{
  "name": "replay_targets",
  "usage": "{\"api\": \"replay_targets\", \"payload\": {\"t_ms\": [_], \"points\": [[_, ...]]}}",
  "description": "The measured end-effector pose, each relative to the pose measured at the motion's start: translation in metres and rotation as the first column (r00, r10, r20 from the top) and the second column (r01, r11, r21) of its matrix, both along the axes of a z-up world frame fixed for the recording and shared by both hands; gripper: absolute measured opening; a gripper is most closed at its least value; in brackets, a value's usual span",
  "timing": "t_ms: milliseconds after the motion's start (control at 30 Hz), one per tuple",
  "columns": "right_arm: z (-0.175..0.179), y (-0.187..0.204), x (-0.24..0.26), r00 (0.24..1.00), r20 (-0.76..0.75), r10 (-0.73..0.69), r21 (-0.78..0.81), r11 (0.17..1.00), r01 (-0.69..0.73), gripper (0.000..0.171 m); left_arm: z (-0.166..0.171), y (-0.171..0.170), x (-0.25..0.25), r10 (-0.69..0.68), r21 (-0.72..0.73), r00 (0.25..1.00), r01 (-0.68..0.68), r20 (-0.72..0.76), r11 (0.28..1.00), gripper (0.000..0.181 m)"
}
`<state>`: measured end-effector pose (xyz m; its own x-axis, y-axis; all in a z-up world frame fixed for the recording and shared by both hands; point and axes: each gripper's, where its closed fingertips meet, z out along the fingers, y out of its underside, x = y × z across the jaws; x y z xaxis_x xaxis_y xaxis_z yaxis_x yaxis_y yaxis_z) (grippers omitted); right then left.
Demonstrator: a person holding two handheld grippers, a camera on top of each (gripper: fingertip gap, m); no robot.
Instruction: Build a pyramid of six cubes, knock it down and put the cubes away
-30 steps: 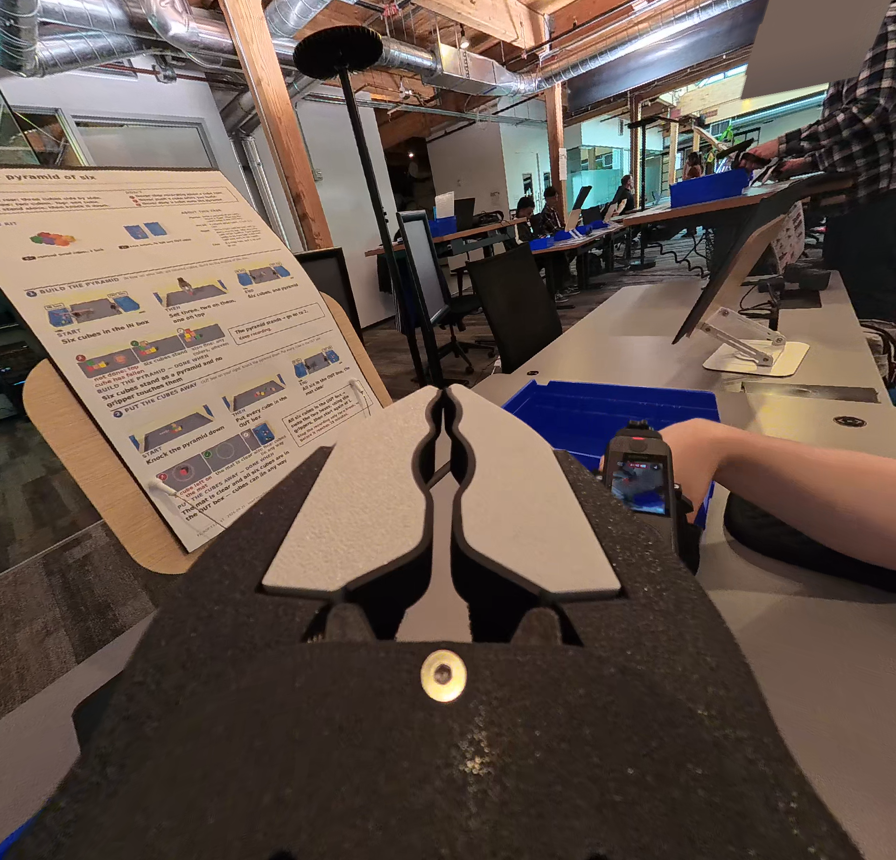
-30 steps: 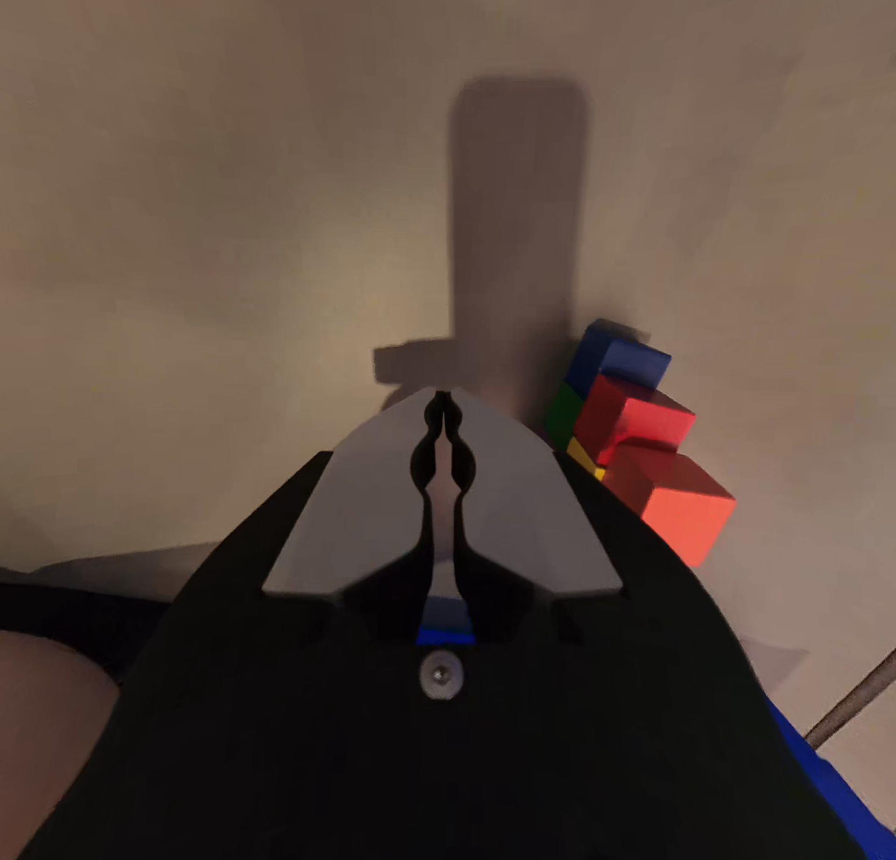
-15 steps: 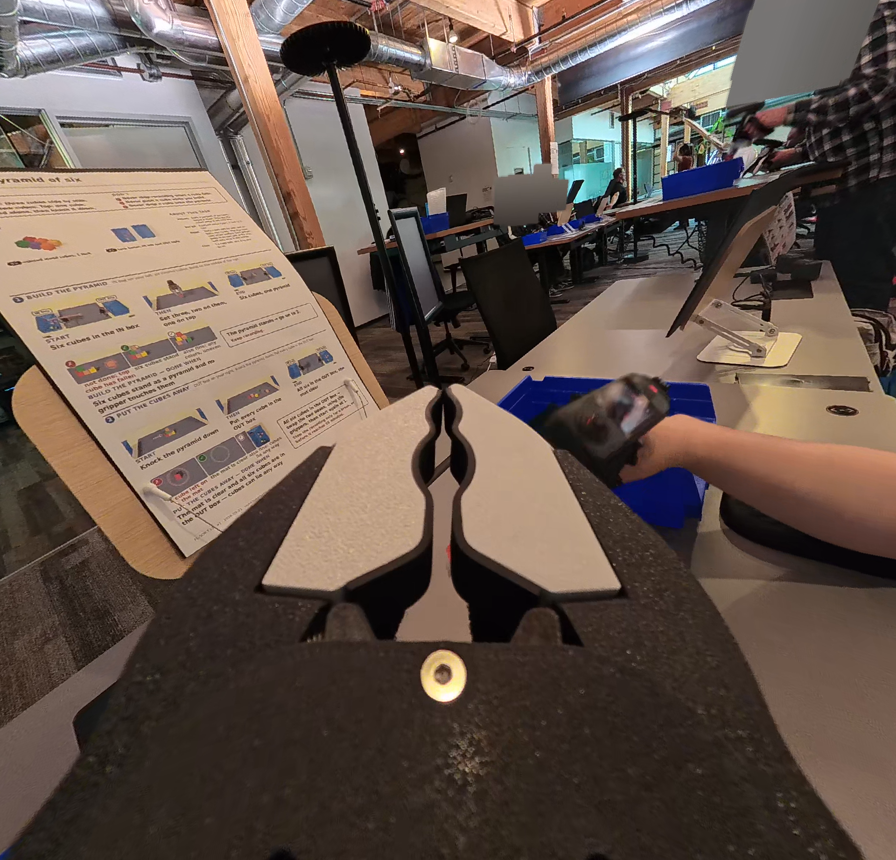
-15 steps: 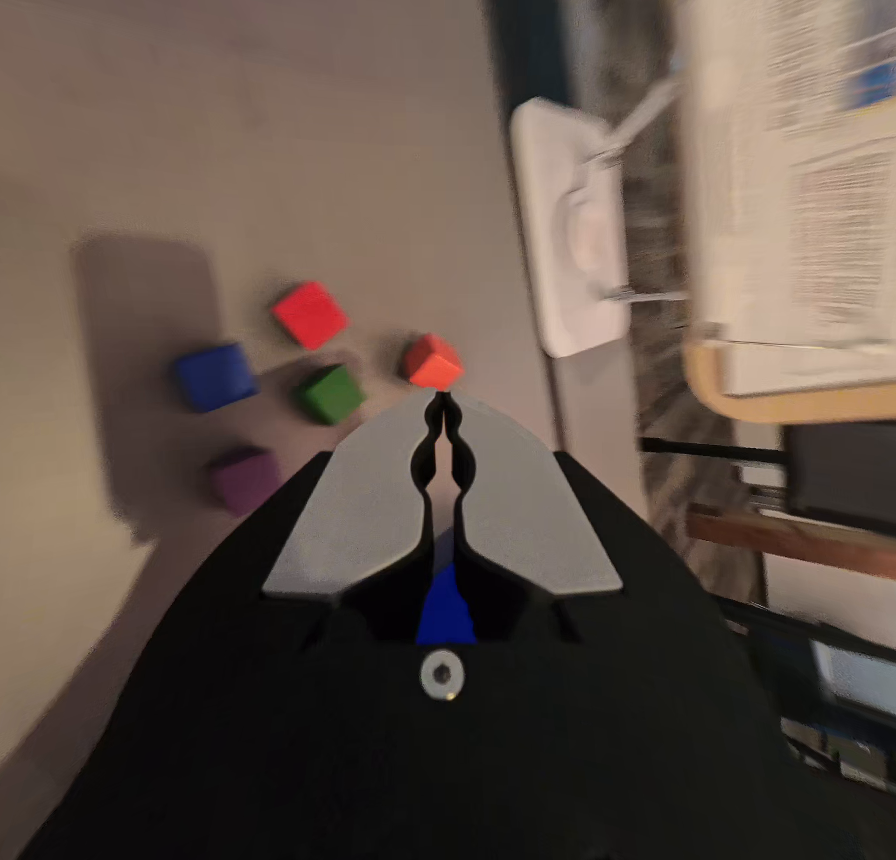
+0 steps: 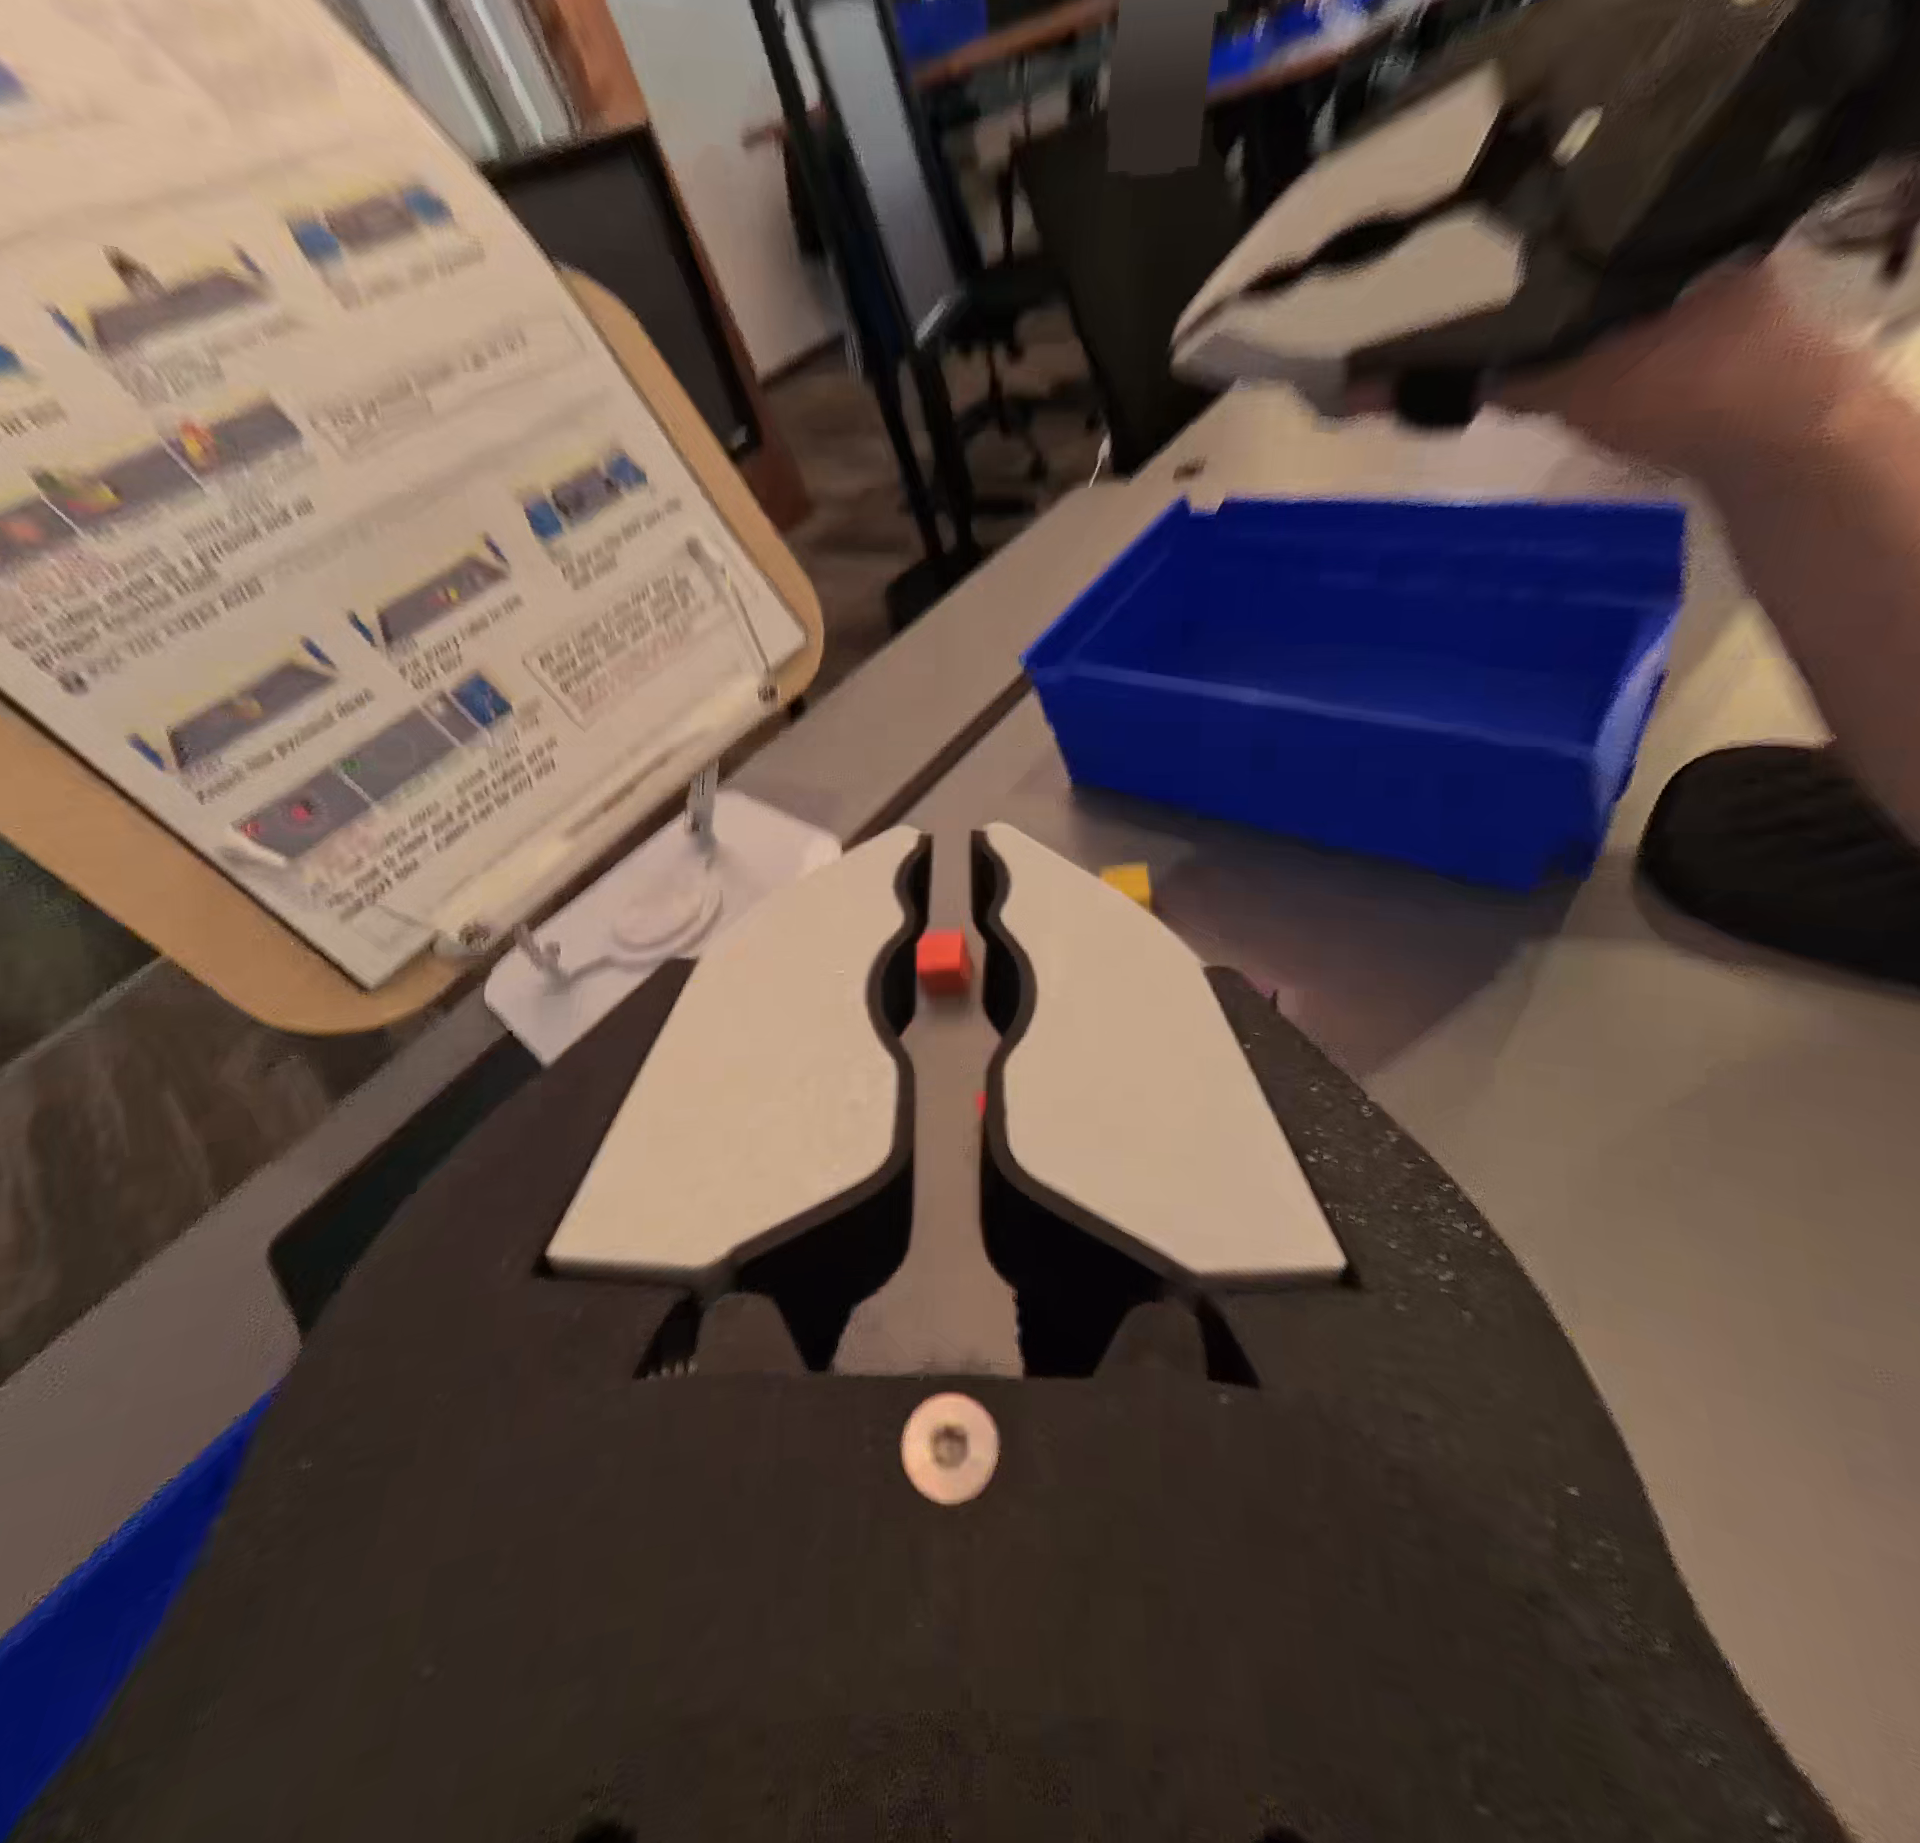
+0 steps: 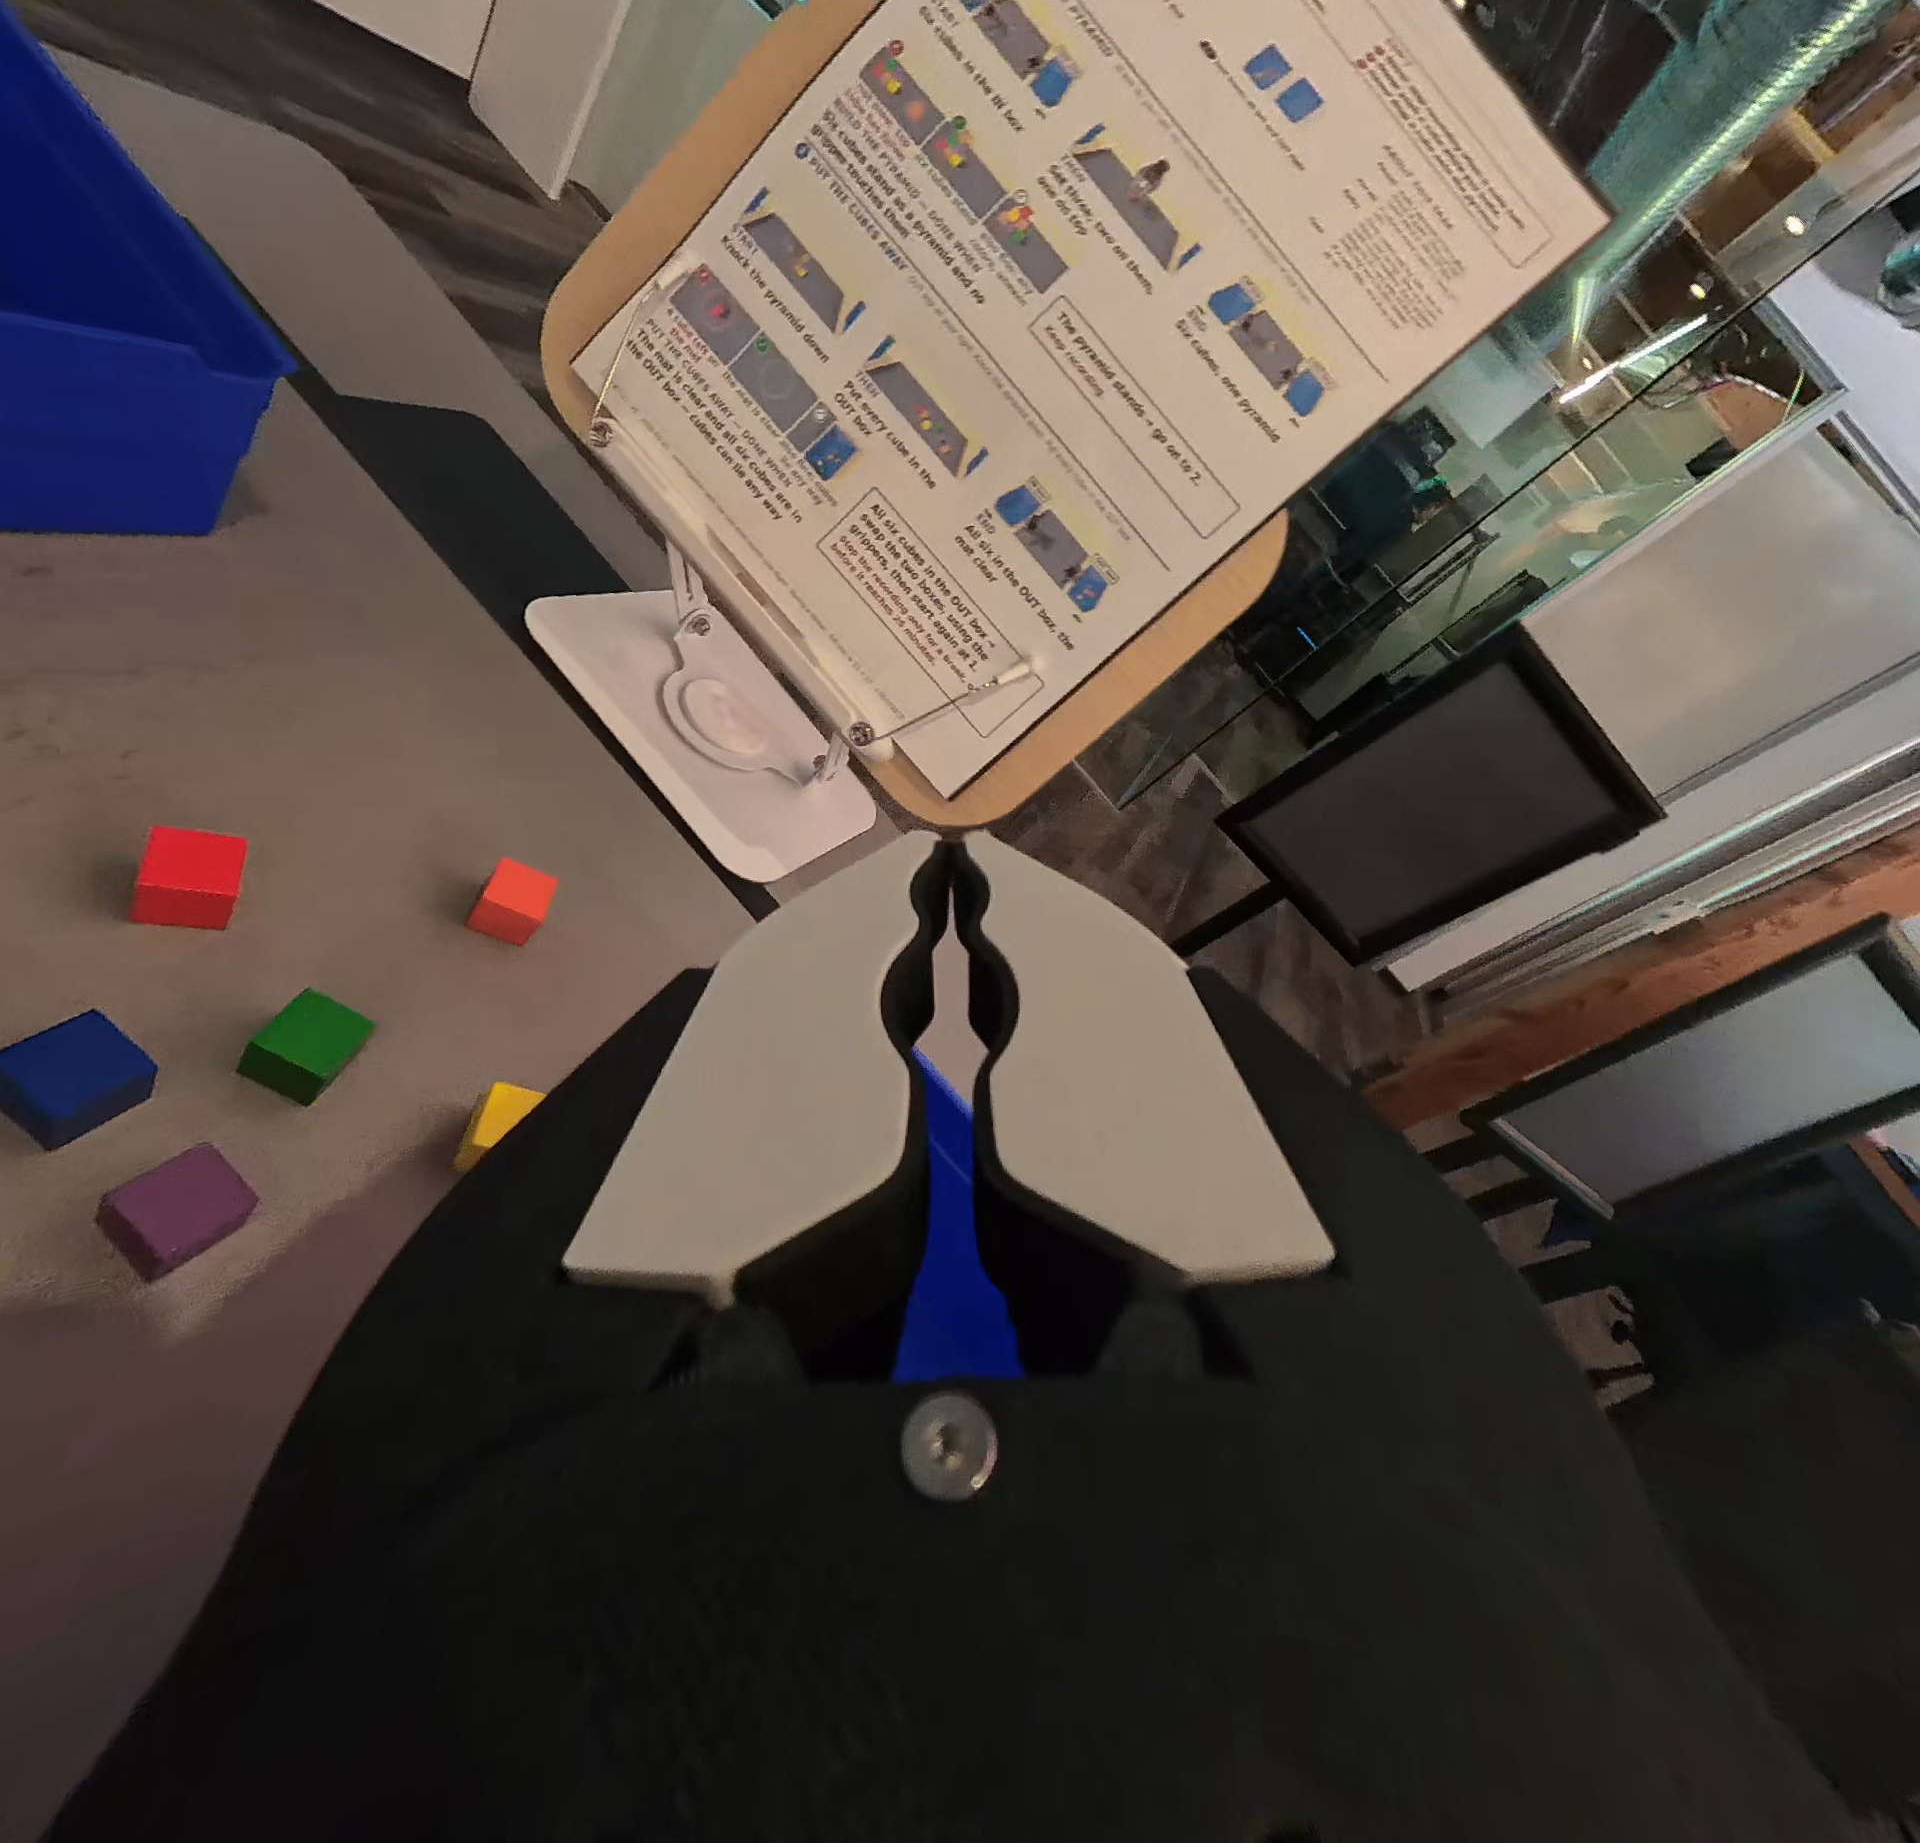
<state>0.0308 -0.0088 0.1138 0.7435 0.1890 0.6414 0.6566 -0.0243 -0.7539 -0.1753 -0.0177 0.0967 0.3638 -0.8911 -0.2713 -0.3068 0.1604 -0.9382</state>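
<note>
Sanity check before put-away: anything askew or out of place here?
Six cubes lie scattered singly on the table: red, orange, green, blue, purple, yellow. Expected after a knock-down. Blue bin looks empty.

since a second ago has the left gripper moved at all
Yes. The left gripper has tipped downward: the instruction board, fixed on its stand, has risen in its view, and the table with an orange cube now shows between its slightly parted fingers.
</note>
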Motion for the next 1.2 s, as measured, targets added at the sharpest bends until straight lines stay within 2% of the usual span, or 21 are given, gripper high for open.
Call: {"api": "replay_targets", "payload": {"t_ms": [133, 200, 267, 367, 633, 700, 767, 867, 933, 967, 1033, 1067, 1133, 1167, 1200], "points": [[0.023, -0.019, 0.024, 0.998, -0.061, -0.021, 0.039, 0.999, 0.023, 0.001, -0.075, 0.034, 0.022, 0.217, -0.058, 0.945, -0.238, -0.243, 0.97, 0.039], [0.036, -0.032, 0.04, 0.994, -0.102, -0.032, 0.074, 0.996, 0.04, 0.001, -0.12, 0.036, 0.037, 0.194, -0.148, 0.916, -0.259, -0.353, 0.954, 0.05], [0.045, -0.044, 0.051, 0.985, -0.171, -0.01, 0.09, 0.996, 0.026, 0.001, -0.15, 0.037, 0.046, 0.157, -0.201, 0.898, -0.257, -0.41, 0.945, 0.049], [0.056, -0.055, 0.053, 0.962, -0.263, 0.073, 0.124, 0.991, -0.042, 0.001, -0.161, 0.043, 0.049, 0.17, -0.213, 0.898, -0.274, -0.406, 0.938, 0.048], [0.044, -0.045, 0.048, 0.969, -0.24, 0.054, 0.06, 0.997, -0.041, 0.002, -0.151, 0.048, 0.045, 0.181, -0.224, 0.909, -0.279, -0.375, 0.934, 0.047], [0.029, -0.035, 0.029, 0.953, -0.288, 0.097, -0.022, 0.994, -0.108, 0.007, -0.146, 0.048, 0.045, 0.18, -0.23, 0.915, -0.274, -0.36, 0.934, 0.048], [0.001, -0.022, 0.005, 0.927, -0.353, 0.123, -0.169, 0.967, -0.193, 0.018, -0.132, 0.047, 0.043, 0.19, -0.22, 0.928, -0.268, -0.32, 0.938, 0.048], [-0.042, -0.003, -0.031, 0.911, -0.385, 0.149, -0.33, 0.899, -0.287, 0.027, -0.093, 0.046, 0.032, 0.227, -0.174, 0.948, -0.268, -0.222, 0.948, 0.048], [-0.075, 0.0, -0.056, 0.908, -0.368, 0.198, -0.449, 0.817, -0.36, 0.031, -0.063, 0.045, 0.016, 0.265, -0.128, 0.95, -0.287, -0.167, 0.949, 0.053], [-0.095, -0.005, -0.07, 0.905, -0.336, 0.261, -0.519, 0.75, -0.41, 0.031, -0.047, 0.044, 0.006, 0.29, -0.099, 0.947, -0.304, -0.14, 0.947, 0.054], [-0.139, -0.03, -0.094, 0.852, -0.222, 0.474, -0.667, 0.564, -0.487, 0.032, -0.016, 0.04, -0.017, 0.326, -0.054, 0.942, -0.33, -0.076, 0.942, 0.056], [-0.164, -0.039, -0.095, 0.829, -0.133, 0.543, -0.731, 0.511, -0.452, 0.033, -0.002, 0.036, -0.028, 0.332, -0.043, 0.942, -0.334, -0.05, 0.942, 0.057], [-0.202, -0.035, -0.083, 0.828, 0.084, 0.554, -0.809, 0.524, -0.268, 0.035, 0.02, 0.027, -0.051, 0.342, -0.038, 0.94, -0.342, -0.009, 0.939, 0.061], [-0.216, -0.031, -0.077, 0.835, 0.144, 0.531, -0.834, 0.52, -0.187, 0.036, 0.031, 0.023, -0.063, 0.349, -0.031, 0.937, -0.349, 0.016, 0.937, 0.062], [-0.226, -0.03, -0.078, 0.844, 0.144, 0.517, -0.856, 0.492, -0.155, 0.037, 0.04, 0.019, -0.073, 0.357, -0.02, 0.933, -0.357, 0.045, 0.934, 0.062]]}}
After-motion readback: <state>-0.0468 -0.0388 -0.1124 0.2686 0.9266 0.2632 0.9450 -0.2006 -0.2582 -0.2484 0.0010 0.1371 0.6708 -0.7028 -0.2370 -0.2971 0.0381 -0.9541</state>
